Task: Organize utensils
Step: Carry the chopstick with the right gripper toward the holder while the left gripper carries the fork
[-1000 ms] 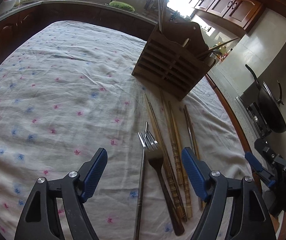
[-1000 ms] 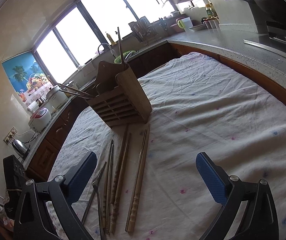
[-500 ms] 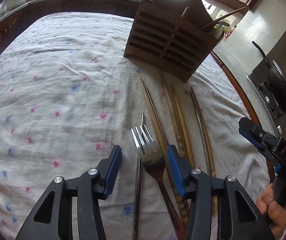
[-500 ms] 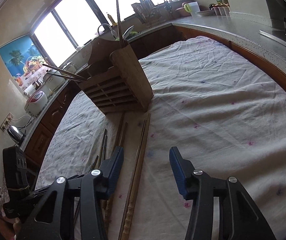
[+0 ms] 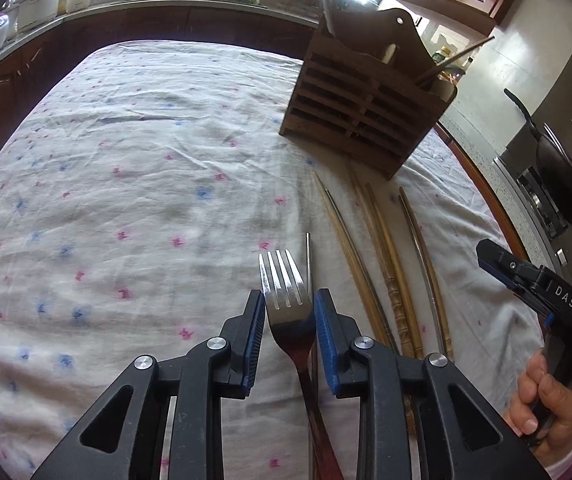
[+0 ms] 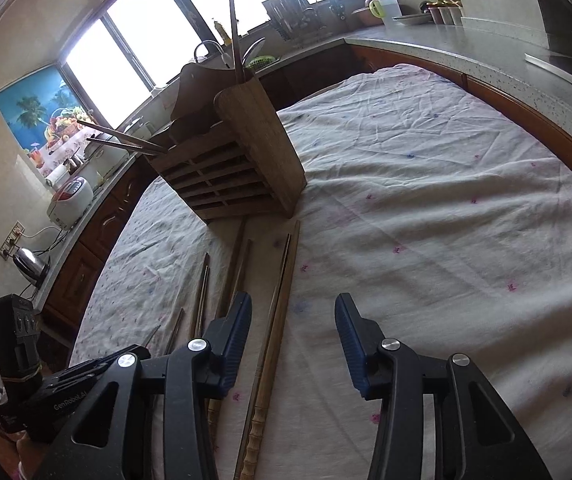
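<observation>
I'm over a bench [image 5: 134, 168] draped in a white cloth dotted with pink and blue flowers, in a kitchen with dark wood cabinets, bright windows and a counter running round the far side. A slatted wooden rack [image 5: 362, 108] stands on the far part of the cloth with a few sticks already leaning out of its top. Chopsticks [image 5: 390, 264] lie in a loose row on the cloth, pointing from the rack's foot back toward me.

My left gripper [image 5: 289, 312] has just been closing and its blue pads now sit tight against both sides of the fork [image 5: 286, 292], at the head just below the tines. The fork lies flat, tines pointing far, handle running back under the gripper, left of the chopsticks.

My right gripper [image 6: 293, 328] has closed partway and stands half spread, touching nothing that I can see. The rightmost chopstick pair [image 6: 274, 320] runs through the gap, nearer the left pad, with bare cloth on its right.
</observation>
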`<action>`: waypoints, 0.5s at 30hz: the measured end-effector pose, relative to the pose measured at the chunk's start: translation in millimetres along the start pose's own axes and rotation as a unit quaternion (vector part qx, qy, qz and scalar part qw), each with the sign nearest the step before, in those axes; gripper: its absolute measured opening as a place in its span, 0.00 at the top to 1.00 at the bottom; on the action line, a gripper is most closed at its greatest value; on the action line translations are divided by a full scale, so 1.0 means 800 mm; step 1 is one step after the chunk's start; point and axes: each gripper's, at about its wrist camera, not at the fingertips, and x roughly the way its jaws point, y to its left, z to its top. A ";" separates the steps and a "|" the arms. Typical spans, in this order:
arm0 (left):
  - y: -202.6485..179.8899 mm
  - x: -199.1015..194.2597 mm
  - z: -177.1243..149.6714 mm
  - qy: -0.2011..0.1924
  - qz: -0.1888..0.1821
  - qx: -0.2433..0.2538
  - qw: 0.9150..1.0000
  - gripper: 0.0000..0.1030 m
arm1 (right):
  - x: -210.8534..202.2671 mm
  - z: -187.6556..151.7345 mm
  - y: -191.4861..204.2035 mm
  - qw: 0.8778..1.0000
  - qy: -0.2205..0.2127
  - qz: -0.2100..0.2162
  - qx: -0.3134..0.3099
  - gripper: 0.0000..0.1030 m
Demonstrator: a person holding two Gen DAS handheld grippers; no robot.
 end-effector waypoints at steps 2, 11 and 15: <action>0.007 -0.007 0.002 -0.006 0.005 -0.005 1.000 0.76 | 0.005 0.002 0.000 1.000 0.003 -0.001 0.000 0.57; 0.029 0.000 0.011 -0.005 0.024 -0.030 0.999 0.76 | 0.050 0.029 0.010 0.999 0.022 -0.032 -0.034 0.71; 0.036 0.014 0.014 0.013 0.025 -0.042 0.999 0.75 | 0.080 0.042 0.018 0.997 0.040 -0.045 -0.056 0.79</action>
